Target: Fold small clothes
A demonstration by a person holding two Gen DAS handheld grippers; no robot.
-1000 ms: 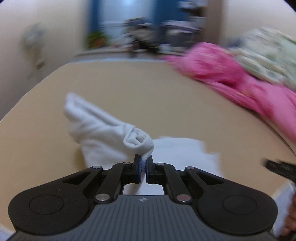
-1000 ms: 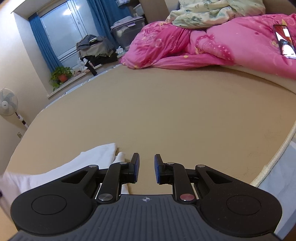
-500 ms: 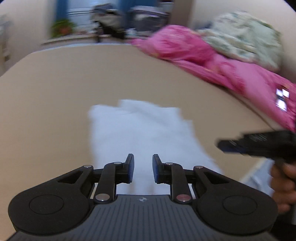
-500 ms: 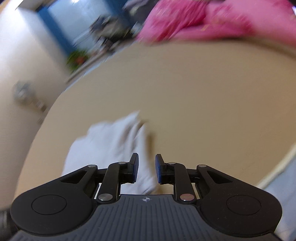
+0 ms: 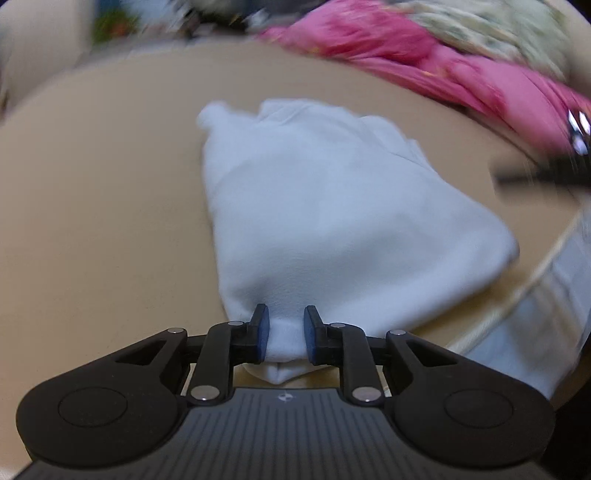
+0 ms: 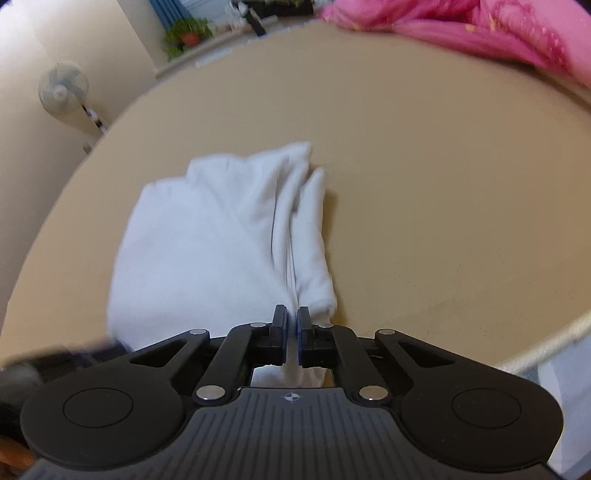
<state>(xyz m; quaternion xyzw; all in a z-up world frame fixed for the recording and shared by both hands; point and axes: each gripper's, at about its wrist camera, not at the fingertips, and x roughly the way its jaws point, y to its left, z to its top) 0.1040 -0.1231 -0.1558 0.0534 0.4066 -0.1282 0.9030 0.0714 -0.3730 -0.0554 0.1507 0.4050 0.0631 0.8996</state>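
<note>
- The white, soft-knit small garment [image 5: 332,206] lies folded flat on the tan bed sheet [image 5: 92,206], near the bed's front edge. A second ago one end of it was lifted and rolled in the air.
- In the right wrist view the garment [image 6: 207,251] shows stacked layers along its right side and a narrow flap sticking out at the far end.
- The left gripper [image 5: 283,332] has its blue-padded fingers [image 5: 262,334] partly open, with the near corner of the garment between them. The cloth fills the gap, but the pads are not pinched together. Half a second ago these fingers were open above the cloth with nothing between them; a second ago they were clamped on the raised end.
- The right gripper [image 6: 291,332] has its fingers [image 6: 279,328] almost together, nipping the near edge of the garment's layered fold. In both earlier frames they stood apart, holding nothing.
- The right gripper appears as a dark blur [image 5: 543,175] at the right of the left wrist view.
- A pale corded seam [image 5: 517,295] runs along the bed's edge.
- A crumpled pink quilt [image 6: 480,26] lies at the far side of the bed, with a pale floral blanket [image 5: 491,26] on it.
- By the cream wall stand a white pedestal fan [image 6: 62,88] and a potted green plant [image 6: 188,31]; blue curtains [image 6: 166,7] hang beyond.
</note>
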